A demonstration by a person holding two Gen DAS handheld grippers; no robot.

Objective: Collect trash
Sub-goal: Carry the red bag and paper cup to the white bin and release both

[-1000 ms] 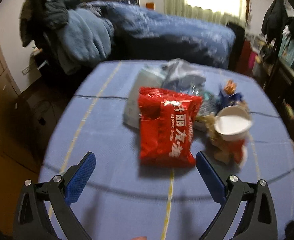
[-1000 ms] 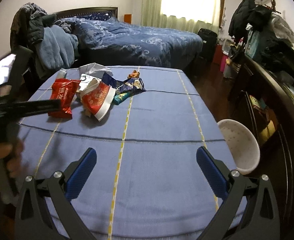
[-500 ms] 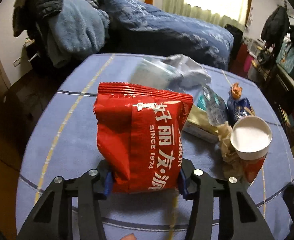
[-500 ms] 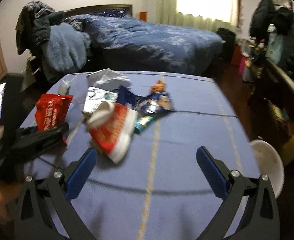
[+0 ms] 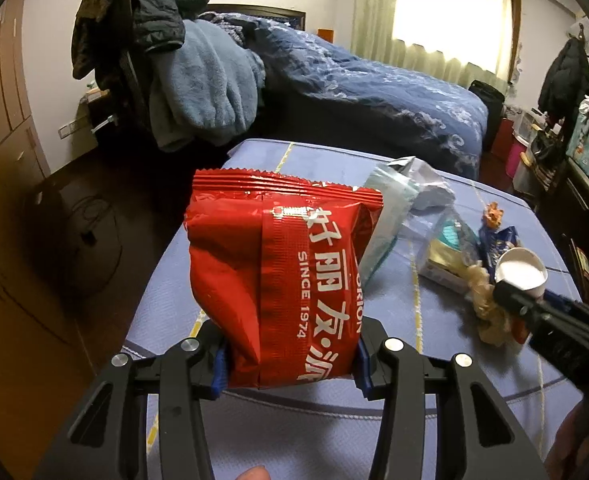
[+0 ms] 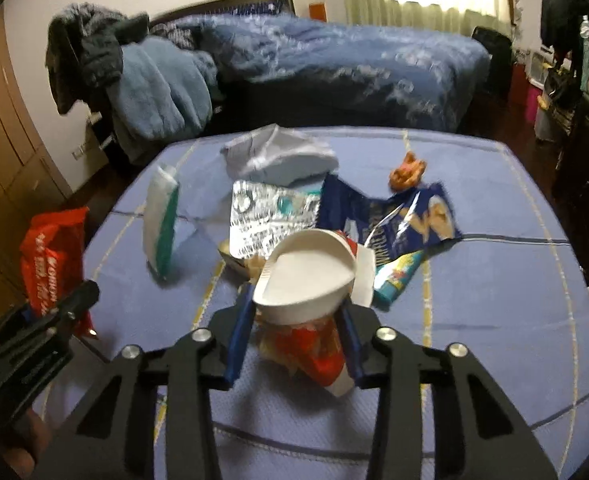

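Surface (image 6: 494, 280): covered in blue cloth with yellow stripes, it carries the litter bunched near its far middle, within reach of both tools.

Red snack bag (image 5: 282, 276): puffed, glossy, with white lettering and a crimped top edge. It is raised clear of the surface at its left side. The left tool (image 5: 290, 364) pinches its lower end between the blue pads, which leaves the bag standing upright; the hold looks firm enough to carry.

Paper cup (image 6: 306, 276): white inside, red and white outside, lying on its side with the mouth toward the camera. It is at the near edge of the heap. The right tool (image 6: 294, 340) is closed in around its body; the rim is squashed to an oval, so the pads appear to be pressing on it. Whether it has left the surface cannot be told.

Remaining litter: a blue wrapper (image 6: 390, 220), a silver foil packet (image 6: 270, 212), a green-and-white pack (image 6: 160, 224) on edge, a crumpled grey bag (image 6: 278, 156), and a small orange scrap (image 6: 408, 170) lying apart.
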